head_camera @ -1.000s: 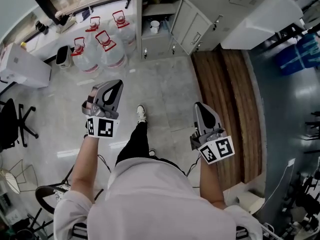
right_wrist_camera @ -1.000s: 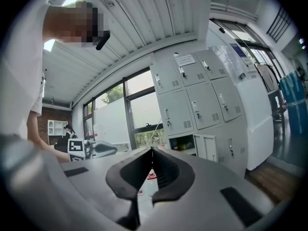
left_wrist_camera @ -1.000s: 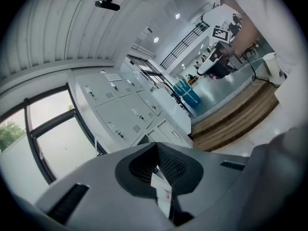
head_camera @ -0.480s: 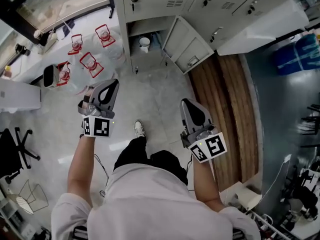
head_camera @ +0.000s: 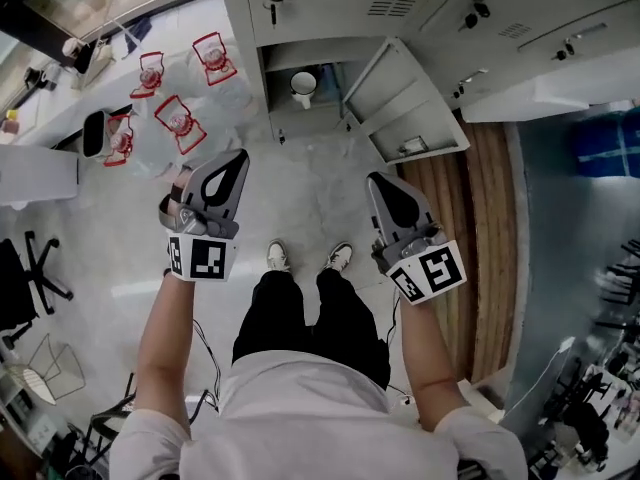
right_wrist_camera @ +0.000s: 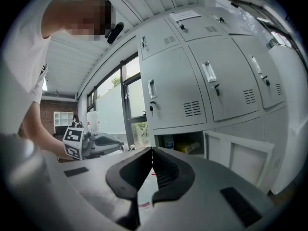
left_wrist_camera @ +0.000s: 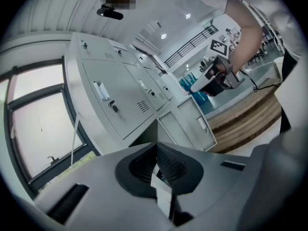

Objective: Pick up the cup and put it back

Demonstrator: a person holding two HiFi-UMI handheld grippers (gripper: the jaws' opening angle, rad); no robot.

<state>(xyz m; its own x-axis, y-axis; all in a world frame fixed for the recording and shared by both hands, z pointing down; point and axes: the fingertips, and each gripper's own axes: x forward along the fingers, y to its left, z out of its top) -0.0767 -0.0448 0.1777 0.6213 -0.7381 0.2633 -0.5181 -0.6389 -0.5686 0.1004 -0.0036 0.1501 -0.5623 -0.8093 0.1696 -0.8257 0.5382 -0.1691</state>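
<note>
A white cup [head_camera: 303, 85] stands in the open bottom compartment [head_camera: 318, 58] of the grey lockers, ahead of me at floor level. My left gripper [head_camera: 236, 160] is held out in front of the person's body, short of the lockers, shut with nothing in it. My right gripper [head_camera: 383, 181] is level with it on the right, also shut and empty. In the left gripper view the jaws [left_wrist_camera: 156, 146] meet tip to tip and the right gripper [left_wrist_camera: 214, 77] shows beyond. The right gripper view has its closed jaws [right_wrist_camera: 151, 150] pointing at the open compartment [right_wrist_camera: 182, 144].
The compartment's door [head_camera: 412, 108] swings open to the right, close ahead of my right gripper. Several water jugs with red handles [head_camera: 178, 118] and a white bin [head_camera: 94, 134] stand at the left. A wooden strip [head_camera: 492, 228] runs along the right. The person's shoes [head_camera: 276, 258] are below.
The person has stepped toward the lockers, so the open compartment and cup are nearer and more central. Both grippers stay shut and empty, held at about the same spacing.
</note>
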